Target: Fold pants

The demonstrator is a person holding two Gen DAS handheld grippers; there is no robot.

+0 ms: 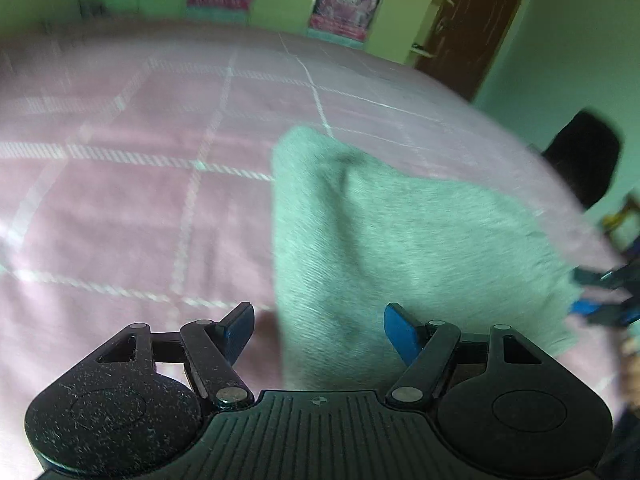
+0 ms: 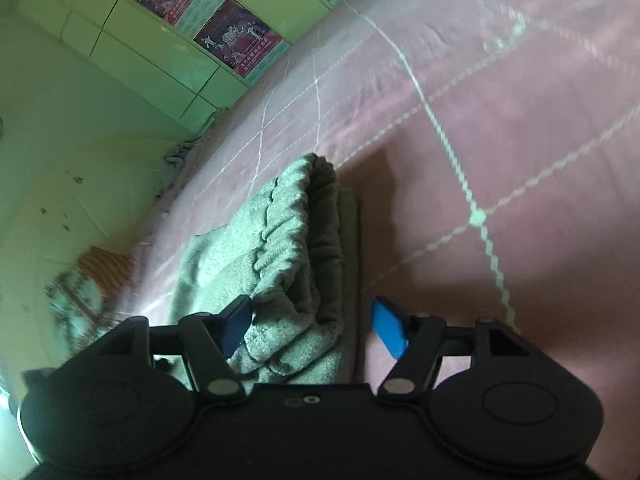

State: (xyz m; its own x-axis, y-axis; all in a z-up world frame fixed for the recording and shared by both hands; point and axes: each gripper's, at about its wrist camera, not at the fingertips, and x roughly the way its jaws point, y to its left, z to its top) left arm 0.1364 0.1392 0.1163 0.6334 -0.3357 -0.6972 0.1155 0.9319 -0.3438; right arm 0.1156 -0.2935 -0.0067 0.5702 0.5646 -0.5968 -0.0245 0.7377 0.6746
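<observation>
The grey pants lie folded in a compact stack on the pink checked bed cover. My left gripper is open and empty, just above the stack's near edge. In the right wrist view the pants show their gathered elastic waistband on top of the folded layers. My right gripper is open, its jaws standing either side of the waistband end without closing on it. The right gripper also shows in the left wrist view at the stack's far right edge.
The bed cover spreads widely around the stack. Green cupboards with posters and a brown door stand beyond the bed. A dark object sits past the bed's right edge.
</observation>
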